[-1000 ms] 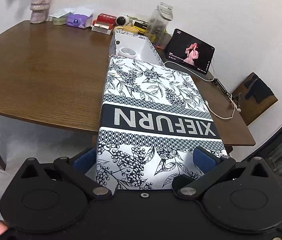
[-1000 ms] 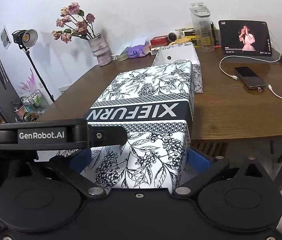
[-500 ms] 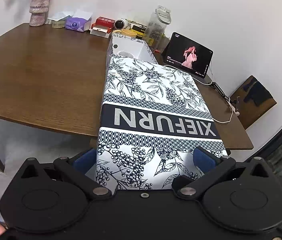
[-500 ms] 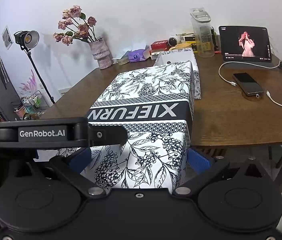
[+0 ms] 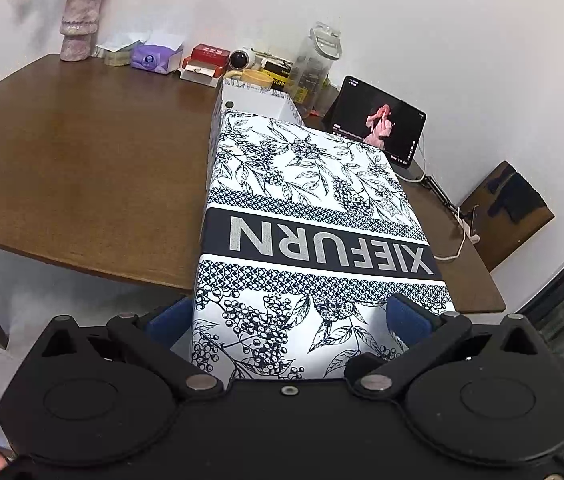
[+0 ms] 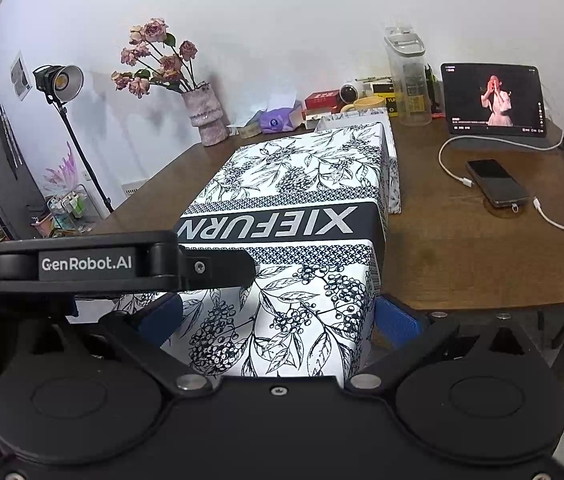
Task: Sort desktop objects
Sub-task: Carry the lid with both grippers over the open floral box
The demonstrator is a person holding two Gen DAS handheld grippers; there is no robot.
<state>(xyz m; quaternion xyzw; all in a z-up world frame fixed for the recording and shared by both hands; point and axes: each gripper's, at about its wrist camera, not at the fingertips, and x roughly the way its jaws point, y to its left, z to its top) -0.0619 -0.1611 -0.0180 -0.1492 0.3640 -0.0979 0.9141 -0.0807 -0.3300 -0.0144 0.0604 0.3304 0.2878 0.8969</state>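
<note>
A large white box lid with a black floral print and the word XIEFURN [image 5: 306, 216] fills the middle of both views [image 6: 302, 216]. My left gripper [image 5: 286, 320] is shut on its near end, blue pads against both sides. My right gripper [image 6: 277, 316] is shut on the same lid end beside it; the left gripper's body [image 6: 85, 264] crosses the right wrist view. The lid hangs level over the table's front edge. The open matching box base [image 5: 253, 100] stands on the table just behind the lid's far end.
The brown table [image 5: 81, 152] holds a flower vase [image 6: 205, 116], a purple tissue pack [image 5: 153, 58], red boxes [image 5: 209, 54], a yellow cup [image 5: 255, 78], a clear jar [image 6: 408, 84], a playing tablet [image 6: 494, 100] and a phone on a cable [image 6: 496, 182]. A studio lamp [image 6: 59, 84] stands left.
Both grippers have pulled the lid back and lower, so the box base behind it looks smaller and more hidden. The grip on the lid is unchanged.
</note>
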